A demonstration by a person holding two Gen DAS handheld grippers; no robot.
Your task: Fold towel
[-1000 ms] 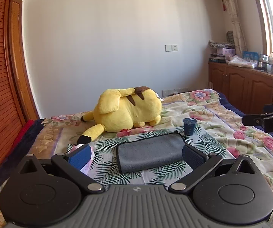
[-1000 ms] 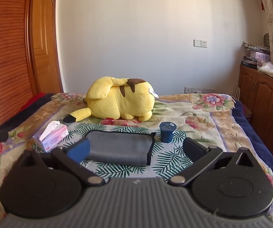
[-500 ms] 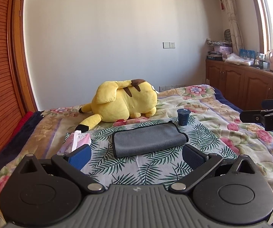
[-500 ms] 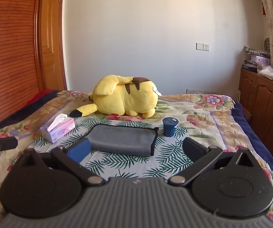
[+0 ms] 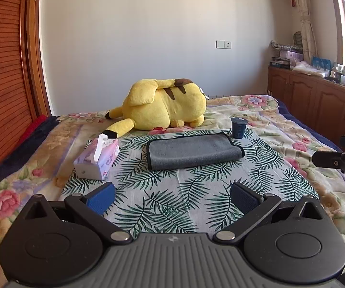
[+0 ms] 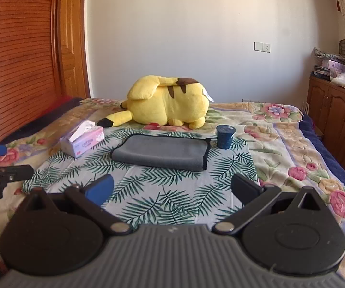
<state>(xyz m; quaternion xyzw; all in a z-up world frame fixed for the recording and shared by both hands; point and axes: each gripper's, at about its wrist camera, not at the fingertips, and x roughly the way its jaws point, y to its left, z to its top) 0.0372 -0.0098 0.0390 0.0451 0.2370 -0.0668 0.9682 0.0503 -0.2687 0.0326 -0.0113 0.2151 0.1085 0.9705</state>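
A grey towel with dark edging lies folded flat on the palm-leaf cloth on the bed; it also shows in the right wrist view. My left gripper is open and empty, held well back from the towel's near edge. My right gripper is open and empty, also short of the towel. The right gripper's fingers show at the right edge of the left wrist view. The left gripper's fingers show at the left edge of the right wrist view.
A yellow plush toy lies behind the towel. A dark blue cup stands at the towel's far right corner. A pink tissue box sits to the towel's left. Wooden cabinets line the right wall; a wooden door is at left.
Both grippers have pulled back from the towel, which now sits farther away in both views. The tissue box has come fully into the left wrist view. The towel has not moved.
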